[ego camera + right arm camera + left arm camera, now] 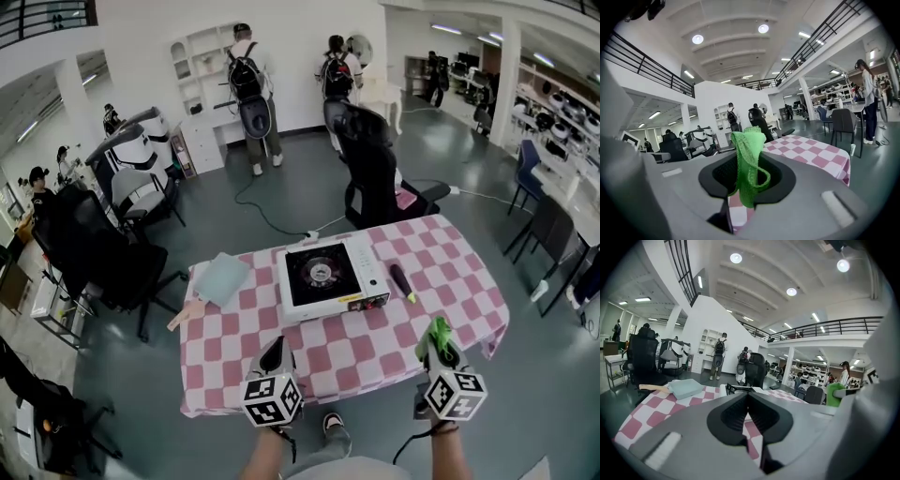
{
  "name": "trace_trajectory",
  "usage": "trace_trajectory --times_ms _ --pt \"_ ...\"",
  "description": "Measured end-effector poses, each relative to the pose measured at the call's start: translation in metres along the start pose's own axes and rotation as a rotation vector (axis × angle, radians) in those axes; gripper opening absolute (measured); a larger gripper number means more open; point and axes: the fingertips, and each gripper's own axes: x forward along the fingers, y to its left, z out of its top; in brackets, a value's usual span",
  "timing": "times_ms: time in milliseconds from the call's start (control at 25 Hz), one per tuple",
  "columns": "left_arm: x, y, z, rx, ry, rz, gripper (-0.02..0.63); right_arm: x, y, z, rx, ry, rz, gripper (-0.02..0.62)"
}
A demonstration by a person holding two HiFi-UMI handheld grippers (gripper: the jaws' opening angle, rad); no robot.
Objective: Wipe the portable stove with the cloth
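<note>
Head view: the portable stove (330, 277) sits mid-frame on the checkered tabletop (459, 281), with the left tongs (273, 358) and right tongs (437, 342) low in frame. Left gripper view: the left tongs are pressed together, gripping nothing. Right gripper view: the right tongs clamp a green cloth (746, 154).

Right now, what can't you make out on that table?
Portable stove: label text too small, head view; left claw body blocks most of it in left gripper view.
Green cloth: bunched in right claw, extent hidden.
Dark tool beside stove: too small to name.
</note>
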Motion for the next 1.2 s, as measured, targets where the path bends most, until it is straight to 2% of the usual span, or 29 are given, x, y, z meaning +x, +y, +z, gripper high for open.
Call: trace_trajectory --times_ms 320,560,840,1200 --pt "0.070 0.031 0.032 -0.032 -0.038 0.038 0.000 0.089 0.006 0.039 -0.042 -0.002 0.030 0.086" --pt "0.102 0.051 0.039 -0.053 -0.027 0.066 0.000 0.129 0.016 0.052 -0.038 -0.010 0.074 0.086" --pt "0.122 0.048 0.038 -0.043 -0.004 0.110 0.000 0.162 -0.006 0.056 -0.018 0.015 0.088 0.086" --pt "0.143 0.025 0.035 -0.076 -0.010 0.196 0.000 0.203 -0.033 0.067 -0.029 0.076 0.186 0.086"
